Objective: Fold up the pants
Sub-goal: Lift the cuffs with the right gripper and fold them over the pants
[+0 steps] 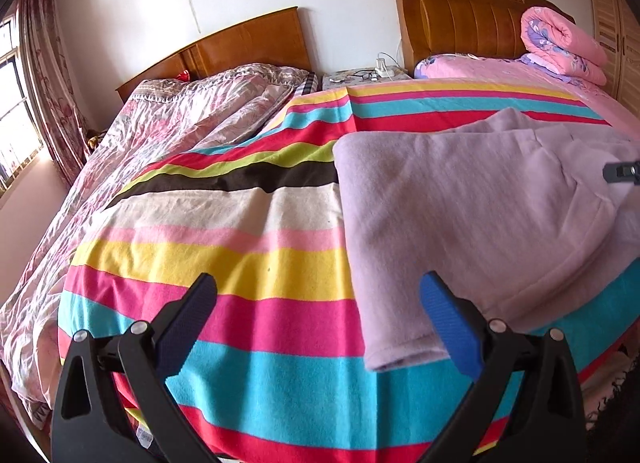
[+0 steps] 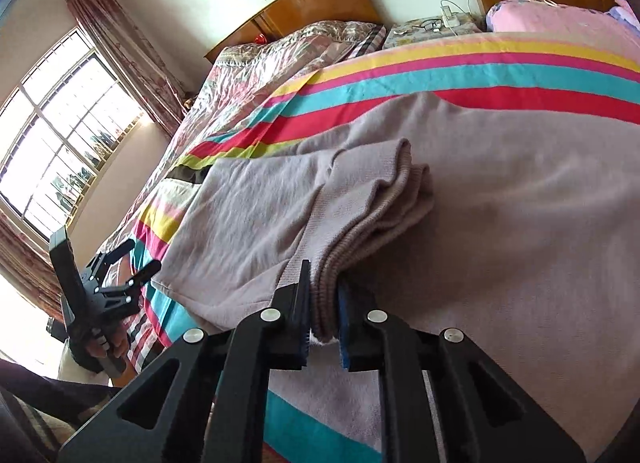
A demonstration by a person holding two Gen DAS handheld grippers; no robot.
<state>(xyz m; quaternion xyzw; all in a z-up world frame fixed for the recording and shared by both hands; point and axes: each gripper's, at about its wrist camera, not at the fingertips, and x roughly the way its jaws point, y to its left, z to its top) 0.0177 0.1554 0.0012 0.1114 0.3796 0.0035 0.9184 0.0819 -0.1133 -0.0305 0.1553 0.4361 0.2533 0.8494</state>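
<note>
Pale lilac pants [image 1: 460, 203] lie across the striped blanket [image 1: 240, 263] on the bed, partly folded over themselves. My left gripper [image 1: 318, 279] hovers open above the blanket, just left of the pants' near hem, holding nothing. From the right wrist view the left gripper [image 2: 143, 254] shows at the bed's left edge in a person's hand, its jaws spread. My right gripper [image 2: 325, 279] is shut on a bunched ribbed edge [image 2: 384, 199] of the pants [image 2: 500, 203], with several layers pinched between its pads. A grey tip of the right gripper [image 1: 622, 173] shows at the far right.
A crumpled floral quilt [image 1: 180, 123] covers the neighbouring bed on the left. A nightstand [image 1: 364, 77] with cables stands between two wooden headboards. A rolled pink quilt [image 1: 560, 43] sits at the back right. A barred window [image 2: 52, 143] is on the left wall.
</note>
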